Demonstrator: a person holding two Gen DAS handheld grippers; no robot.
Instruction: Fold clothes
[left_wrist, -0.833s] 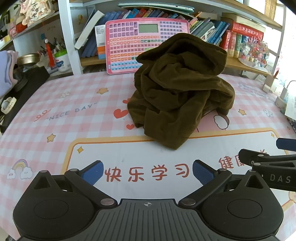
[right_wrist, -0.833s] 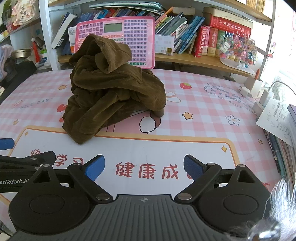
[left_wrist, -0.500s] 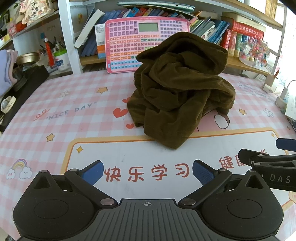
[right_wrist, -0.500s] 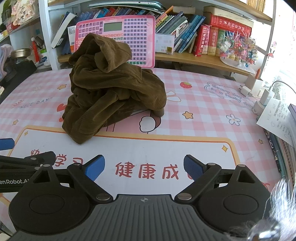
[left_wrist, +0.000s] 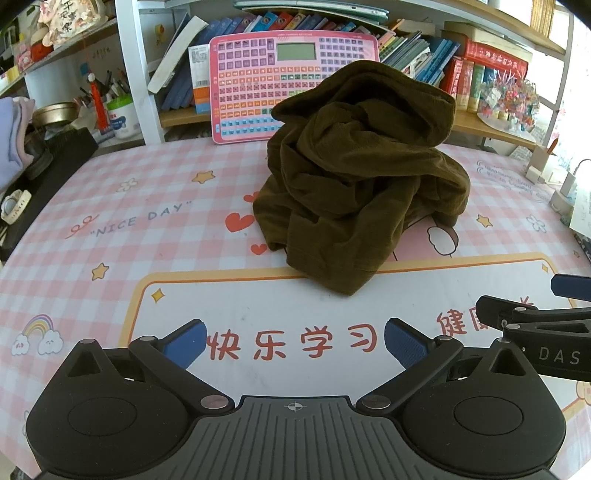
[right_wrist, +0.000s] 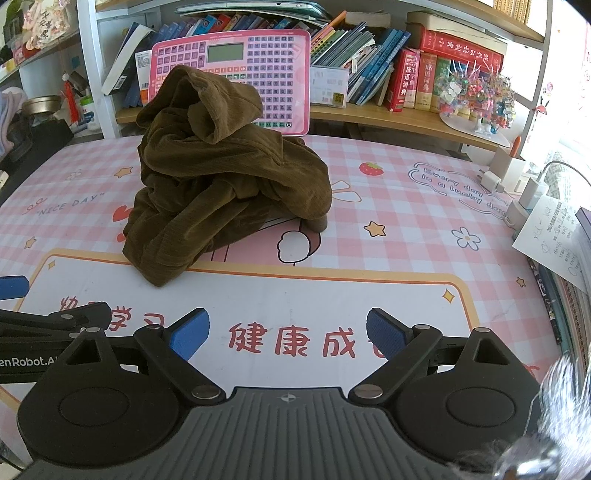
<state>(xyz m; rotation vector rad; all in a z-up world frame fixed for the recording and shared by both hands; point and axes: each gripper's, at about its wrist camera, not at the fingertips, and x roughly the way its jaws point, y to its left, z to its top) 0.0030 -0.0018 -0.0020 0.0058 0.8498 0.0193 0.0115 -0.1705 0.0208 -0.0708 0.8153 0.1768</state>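
From the left tool's camera, the brown clothes (left_wrist: 354, 184) sit in a crumpled heap on the pink checked mat (left_wrist: 122, 206), out toward the far middle. The left gripper (left_wrist: 295, 343) hangs low over the near white part of the mat. Its two blue tips are wide apart and hold nothing. Nothing here has moved in the last moment; the heap and the tool look just the same as before. A pink toy keyboard (left_wrist: 291, 70) leans on the shelf behind the heap.

From the right tool's camera, the heap (right_wrist: 221, 184) is far and to the left. The right gripper (right_wrist: 288, 334) is also wide open and empty, well apart from the cloth. It has not moved either. So I think the folding has not begun yet, and both tools must first reach for the heap.
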